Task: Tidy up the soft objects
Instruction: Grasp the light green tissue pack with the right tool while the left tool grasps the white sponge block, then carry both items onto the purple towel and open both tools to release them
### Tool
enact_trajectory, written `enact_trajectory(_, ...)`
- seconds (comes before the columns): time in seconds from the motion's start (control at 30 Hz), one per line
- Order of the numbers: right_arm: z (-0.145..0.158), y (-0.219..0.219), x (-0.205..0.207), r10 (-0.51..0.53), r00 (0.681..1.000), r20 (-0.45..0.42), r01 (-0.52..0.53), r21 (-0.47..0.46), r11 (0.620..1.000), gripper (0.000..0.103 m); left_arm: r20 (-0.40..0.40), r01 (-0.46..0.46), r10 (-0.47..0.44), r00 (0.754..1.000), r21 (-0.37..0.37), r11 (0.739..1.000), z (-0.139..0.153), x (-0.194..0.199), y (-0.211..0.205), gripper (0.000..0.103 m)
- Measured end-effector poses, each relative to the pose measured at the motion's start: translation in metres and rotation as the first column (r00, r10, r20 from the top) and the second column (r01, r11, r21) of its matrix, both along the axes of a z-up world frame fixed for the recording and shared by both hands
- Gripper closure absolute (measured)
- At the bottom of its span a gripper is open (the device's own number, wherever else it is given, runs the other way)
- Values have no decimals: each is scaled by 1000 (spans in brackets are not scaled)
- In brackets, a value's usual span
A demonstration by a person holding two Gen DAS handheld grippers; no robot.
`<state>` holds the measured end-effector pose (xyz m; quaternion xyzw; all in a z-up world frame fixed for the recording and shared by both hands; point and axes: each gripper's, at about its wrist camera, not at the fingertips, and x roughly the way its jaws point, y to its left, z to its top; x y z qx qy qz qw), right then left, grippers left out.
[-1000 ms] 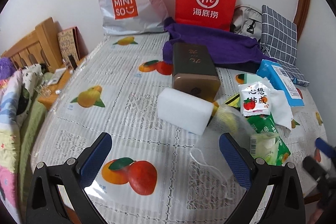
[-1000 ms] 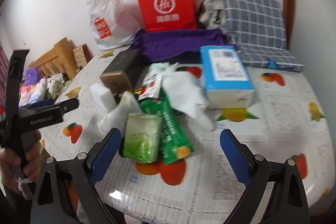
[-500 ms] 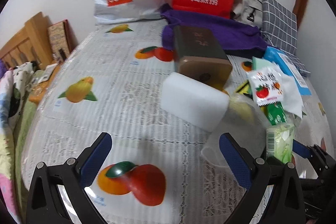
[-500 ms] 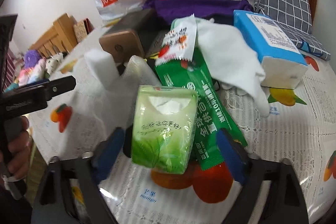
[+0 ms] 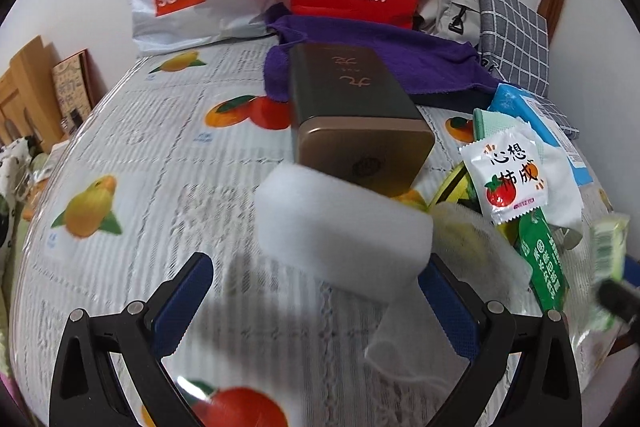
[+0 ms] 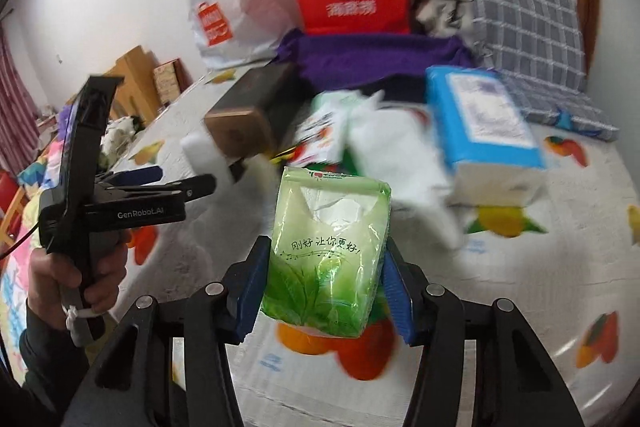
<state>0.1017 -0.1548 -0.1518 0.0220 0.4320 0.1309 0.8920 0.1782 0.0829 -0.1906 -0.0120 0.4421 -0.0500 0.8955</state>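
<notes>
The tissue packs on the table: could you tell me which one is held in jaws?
The green tissue pack, clamped by the right gripper; the blue tissue pack lies untouched on the table.

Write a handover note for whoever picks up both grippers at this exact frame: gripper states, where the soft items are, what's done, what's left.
Right gripper: shut on the green tissue pack, which looks lifted off the table.
Left gripper: open, the white sponge block just ahead of its fingers, not gripped.
On the table: face mask, white cloth, blue tissue box, purple towel, snack packets, brown tin.
Done: tissue pack grasped.
Left: place it, probably take the sponge next, then sort the rest.
</notes>
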Motion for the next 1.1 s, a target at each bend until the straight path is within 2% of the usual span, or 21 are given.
enact_trajectory(0.17, -4, -41, -1, -86, 996, -16, 84, -90, 992, 50, 14, 29, -29, 999, 3, 1000, -3, 14, -4, 0)
enact_trajectory(0.27, -19, -67, 4, -145, 988, -60, 137, -121, 983, 50, 3, 23, -23, 1000, -7, 1000, -7, 22, -6, 1)
enact_trajectory(0.33, -30, -78, 8, -175, 980, -89, 162, -138, 977, 50, -7, 14, -15, 1000, -22, 1000, -10, 25, -4, 17)
enact_trajectory(0.37, -35, -81, 9, -184, 978, -100, 169, -141, 975, 50, -14, 6, -7, 1000, -33, 999, -11, 26, -3, 22)
enact_trajectory(0.47, -46, -91, 10, -201, 972, -120, 188, -111, 976, 50, -12, -8, 7, 1000, -65, 998, -8, 22, 1, 22)
enact_trajectory(0.63, -49, -95, 11, -196, 974, -114, 188, -74, 979, 50, -8, -26, 26, 1000, -38, 999, 2, 9, 1, 22)
enact_trajectory(0.8, -42, -97, 8, -195, 975, -110, 193, -29, 981, 50, -11, -52, 51, 999, -38, 998, 16, -3, 0, 22)
enact_trajectory(1.1, 3, -101, 7, -171, 985, -34, 171, -2, 985, 51, 4, -84, 84, 996, 4, 996, 50, -13, -14, 22)
